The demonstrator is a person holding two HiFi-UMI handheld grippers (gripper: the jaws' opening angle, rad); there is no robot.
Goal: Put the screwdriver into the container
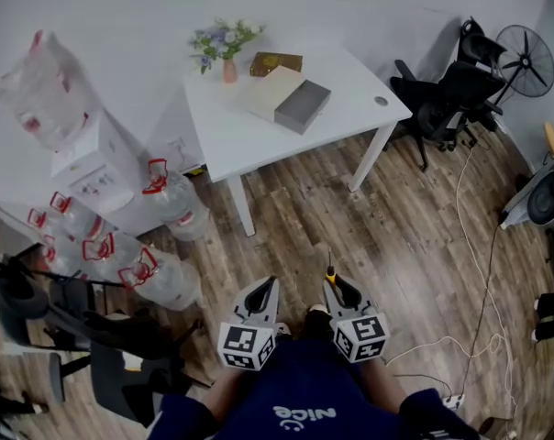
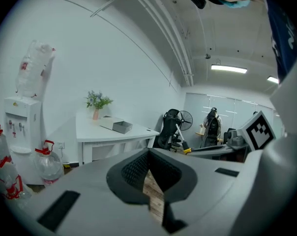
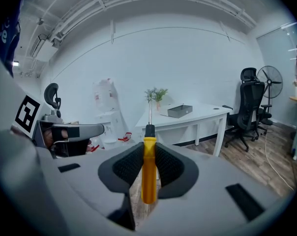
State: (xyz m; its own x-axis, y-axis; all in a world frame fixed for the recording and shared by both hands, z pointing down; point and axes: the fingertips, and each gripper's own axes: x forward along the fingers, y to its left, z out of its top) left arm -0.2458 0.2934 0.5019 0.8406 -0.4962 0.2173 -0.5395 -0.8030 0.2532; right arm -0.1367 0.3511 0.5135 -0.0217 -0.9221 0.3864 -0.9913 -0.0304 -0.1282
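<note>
One yellow screwdriver [image 3: 148, 168]; shirt [image 1: 295, 394] reads "nice" (inverted).

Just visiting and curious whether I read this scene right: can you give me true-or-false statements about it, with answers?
1. The right gripper holds a yellow-handled screwdriver. True.
2. The left gripper holds something too. False: its jaws are shut on nothing.
3. The screwdriver lies in the grey container. False: it is in the right gripper; the container sits on the white table.
4. A vase of flowers stands on that table. True.
5. The fan stands on the table. False: it stands on the floor beside the office chair.
</note>
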